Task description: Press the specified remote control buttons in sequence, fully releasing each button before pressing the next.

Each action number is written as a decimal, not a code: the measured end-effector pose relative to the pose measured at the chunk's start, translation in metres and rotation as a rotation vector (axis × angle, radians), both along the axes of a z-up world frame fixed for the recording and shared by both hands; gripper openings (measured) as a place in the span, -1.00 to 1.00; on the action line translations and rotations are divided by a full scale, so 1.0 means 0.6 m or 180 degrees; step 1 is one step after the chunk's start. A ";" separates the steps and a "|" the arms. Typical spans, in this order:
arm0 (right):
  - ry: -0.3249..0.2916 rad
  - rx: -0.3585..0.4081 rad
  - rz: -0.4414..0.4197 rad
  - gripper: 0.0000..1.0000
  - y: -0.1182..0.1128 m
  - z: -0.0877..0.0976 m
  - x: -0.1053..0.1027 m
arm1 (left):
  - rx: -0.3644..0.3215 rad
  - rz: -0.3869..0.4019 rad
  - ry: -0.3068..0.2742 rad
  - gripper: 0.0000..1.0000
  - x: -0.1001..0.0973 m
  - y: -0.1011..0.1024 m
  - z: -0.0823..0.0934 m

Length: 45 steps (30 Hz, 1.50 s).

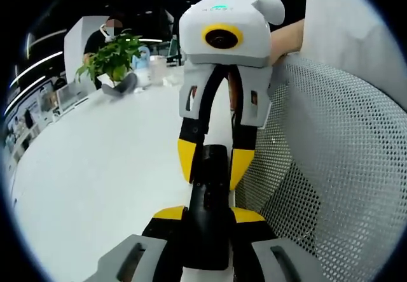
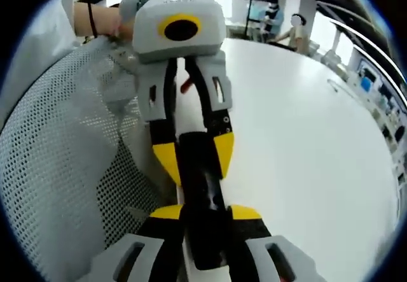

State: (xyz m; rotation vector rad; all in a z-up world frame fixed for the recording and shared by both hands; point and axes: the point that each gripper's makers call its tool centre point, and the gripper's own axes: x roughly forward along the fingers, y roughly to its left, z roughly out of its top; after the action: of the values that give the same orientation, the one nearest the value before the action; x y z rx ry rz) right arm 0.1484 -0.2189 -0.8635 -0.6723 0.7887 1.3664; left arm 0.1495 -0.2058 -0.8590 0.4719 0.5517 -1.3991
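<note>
Above the white worktop [image 1: 95, 186], both the left gripper [image 1: 208, 221] and right gripper [image 2: 205, 221] clamp the black remote [image 1: 208, 193] at frame centre; hold it steady before pressing.

Left claw [image 1: 209, 216]: grey moulded shells near the camera, black jaw arms, yellow tips. Seen from the right gripper view [image 2: 192, 156], it carries a grey-white housing with a yellow ring on its face, black slotted openings in the side plates, small screws on the black arm, and a red detail between the arms.

Right claw [image 2: 206, 212]: same grey, black and yellow build. From the left gripper view [image 1: 210, 163], its white housing shows a yellow ring and a green light on top.

Person's wrist [image 2: 95, 18] wears a thin black band.
</note>
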 end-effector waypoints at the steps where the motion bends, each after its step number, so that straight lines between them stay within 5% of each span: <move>1: 0.0036 0.0037 -0.0040 -0.53 0.001 -0.001 0.001 | -0.0004 -0.0001 -0.0001 -0.49 0.000 0.000 0.000; 25: -0.0136 -0.0001 0.0061 -0.57 0.009 -0.002 0.003 | 0.0032 0.0068 0.0024 -0.47 0.008 0.002 0.000; 37: -0.0089 0.0037 -0.0072 -0.58 0.007 -0.002 0.011 | -0.0145 0.0523 0.0151 -0.24 0.041 0.018 0.023; 45: -0.0058 0.0061 -0.0156 -0.58 0.005 -0.002 0.015 | -0.0510 0.0872 0.0069 0.08 0.077 0.025 0.076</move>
State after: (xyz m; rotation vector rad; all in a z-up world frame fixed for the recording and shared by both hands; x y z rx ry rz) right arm 0.1576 -0.2159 -0.8644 -0.6457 0.7718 1.3202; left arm 0.1959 -0.1908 -0.8133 0.2419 0.4971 -1.1754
